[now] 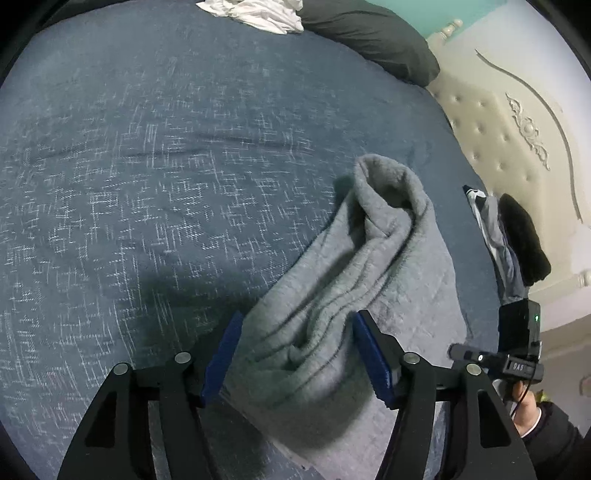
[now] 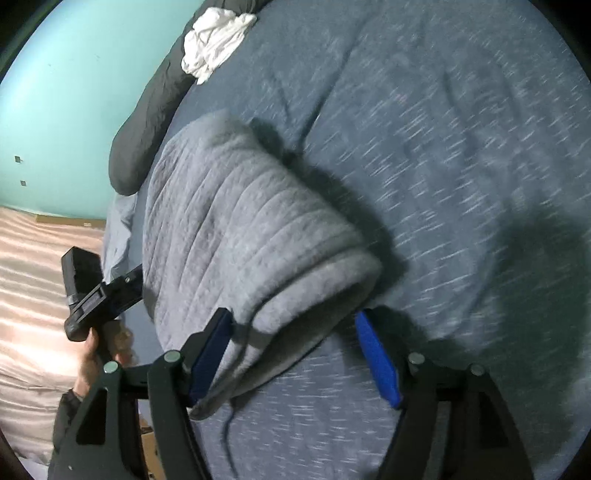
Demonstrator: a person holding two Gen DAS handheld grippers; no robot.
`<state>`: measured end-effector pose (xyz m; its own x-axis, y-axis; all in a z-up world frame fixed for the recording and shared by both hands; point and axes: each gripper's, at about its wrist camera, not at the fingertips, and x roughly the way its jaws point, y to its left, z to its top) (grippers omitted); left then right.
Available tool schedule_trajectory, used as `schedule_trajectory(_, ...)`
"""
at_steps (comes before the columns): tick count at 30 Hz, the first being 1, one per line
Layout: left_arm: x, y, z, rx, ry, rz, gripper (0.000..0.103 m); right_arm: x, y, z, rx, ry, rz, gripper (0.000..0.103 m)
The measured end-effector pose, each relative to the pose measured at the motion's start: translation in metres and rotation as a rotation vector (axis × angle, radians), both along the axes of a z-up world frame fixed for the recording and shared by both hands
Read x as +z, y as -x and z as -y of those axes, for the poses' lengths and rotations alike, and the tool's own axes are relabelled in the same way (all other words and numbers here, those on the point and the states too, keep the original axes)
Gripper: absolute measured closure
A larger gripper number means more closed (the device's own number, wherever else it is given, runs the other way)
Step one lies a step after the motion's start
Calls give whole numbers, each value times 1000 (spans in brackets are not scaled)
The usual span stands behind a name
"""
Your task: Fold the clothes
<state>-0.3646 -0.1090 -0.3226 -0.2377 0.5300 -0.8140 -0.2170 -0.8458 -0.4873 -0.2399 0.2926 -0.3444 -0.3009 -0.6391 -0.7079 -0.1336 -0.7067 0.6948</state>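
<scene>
Left wrist view first: the left gripper (image 1: pixel 295 354) has its blue pads spread, with the bunched near end of the soft grey fleece garment (image 1: pixel 354 280) lying between them; the pads stand clear of the cloth on both sides, so it reads as released rather than clenched. The garment lies in a long roll near the bed's right edge, running away from the gripper toward the cream tufted headboard (image 1: pixel 509 122). Right wrist view shows the same for the right gripper (image 2: pixel 295 354): jaws apart, the left pad just beside a rolled hem of the garment, the right pad over bare dark blue patterned bedspread (image 2: pixel 443 166), nothing pinched.

Beyond the garment, at the right edge of the bed, a small pile of dark and striped clothes (image 1: pixel 517 240) sits by the headboard. Farther still, at the far edge, a crumpled white garment (image 1: pixel 258 14) rests against a dark grey pillow (image 1: pixel 369 37).

By my judgement the grey piece has been folded lengthwise and set down, but it is loose and rumpled, so it needs squaring or another fold. The white garment looks wholly unfolded, so much of the job remains.
</scene>
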Motion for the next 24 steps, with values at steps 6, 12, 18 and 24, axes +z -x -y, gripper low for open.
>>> schedule_trajectory(6,-11,9,5,13,-24,2,33,-10,8,15,-22,-27,24,32)
schedule_trajectory(12,-19,8,2,10,-45,-10,33,-2,14,21,-36,-36,-24,39)
schedule_trajectory(18,-20,3,-4,-23,-76,-15,53,15,23,25,-28,-40,-89,73)
schedule_trajectory(24,-2,-1,-20,-70,-92,-57,87,57,43,26,8,-106,-215,87)
